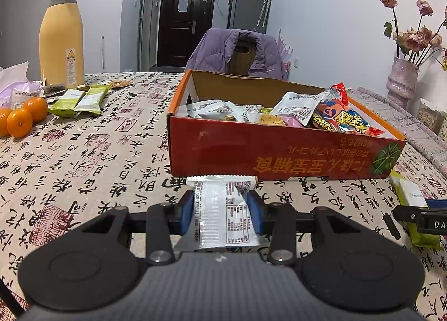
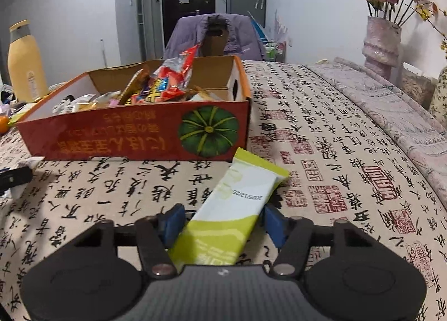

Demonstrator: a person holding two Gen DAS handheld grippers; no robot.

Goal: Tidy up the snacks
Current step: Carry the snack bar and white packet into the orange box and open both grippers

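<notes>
Right wrist: green-and-white snack bar (image 2: 237,203)

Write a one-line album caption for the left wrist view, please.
Left gripper clamps a white printed snack packet before the red cardboard box of snacks.
</notes>
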